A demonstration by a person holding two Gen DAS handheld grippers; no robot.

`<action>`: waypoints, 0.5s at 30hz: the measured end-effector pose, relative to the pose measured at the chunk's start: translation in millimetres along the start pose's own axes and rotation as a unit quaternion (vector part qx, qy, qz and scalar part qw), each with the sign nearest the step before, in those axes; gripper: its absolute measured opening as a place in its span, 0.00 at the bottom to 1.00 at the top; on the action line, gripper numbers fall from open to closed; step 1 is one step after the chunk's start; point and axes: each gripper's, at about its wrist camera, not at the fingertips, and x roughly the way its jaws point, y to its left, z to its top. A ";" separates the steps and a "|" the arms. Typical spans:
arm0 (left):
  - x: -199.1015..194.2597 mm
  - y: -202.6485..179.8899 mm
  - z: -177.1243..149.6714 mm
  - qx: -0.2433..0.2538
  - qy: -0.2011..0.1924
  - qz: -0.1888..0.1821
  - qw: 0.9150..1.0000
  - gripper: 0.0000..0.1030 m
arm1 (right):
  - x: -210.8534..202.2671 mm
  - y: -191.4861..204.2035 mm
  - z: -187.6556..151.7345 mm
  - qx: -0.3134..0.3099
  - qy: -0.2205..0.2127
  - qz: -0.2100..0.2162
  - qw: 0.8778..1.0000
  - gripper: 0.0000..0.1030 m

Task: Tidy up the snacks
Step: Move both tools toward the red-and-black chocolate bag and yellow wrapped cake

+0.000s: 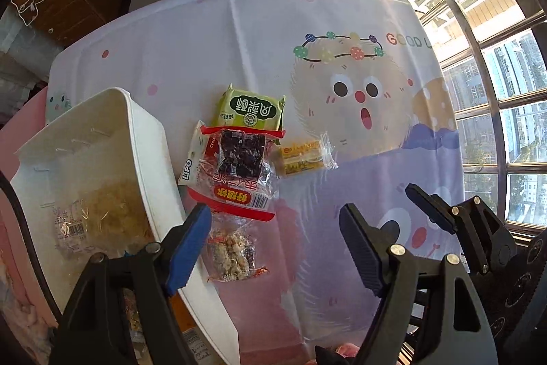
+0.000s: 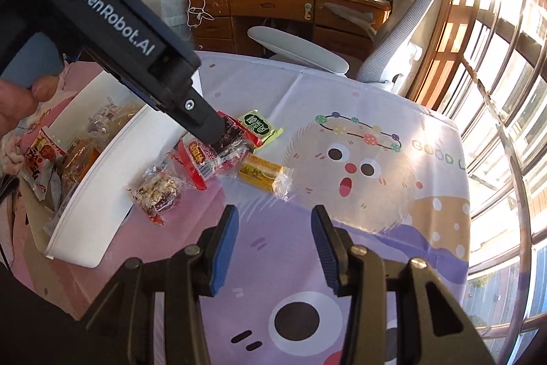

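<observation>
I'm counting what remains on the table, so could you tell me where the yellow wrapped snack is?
The yellow wrapped snack lies flat on the tablecloth, right of the red-edged packet, away from the white bin.

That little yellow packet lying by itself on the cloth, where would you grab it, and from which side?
Take the yellow packet across its short width at the firm middle, coming straight down from above. It lies flat on the tablecloth, so there is no edge to get under, and its clear crimped ends look flimsy. The sides are free; the red bag lies just beside it.
</observation>
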 end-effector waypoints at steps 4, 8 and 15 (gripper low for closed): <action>20.2 0.5 15.9 -0.005 0.026 0.016 1.000 0.65 | 17.9 -0.3 4.4 -0.043 -0.010 -0.002 0.999 0.45; 34.5 -2.3 27.5 0.002 0.039 0.031 0.999 0.61 | 37.0 0.2 9.0 -0.078 -0.012 0.000 0.997 0.45; 52.7 -1.1 44.7 0.002 0.062 0.049 0.997 0.53 | 65.1 1.4 16.2 -0.122 -0.014 0.026 0.992 0.46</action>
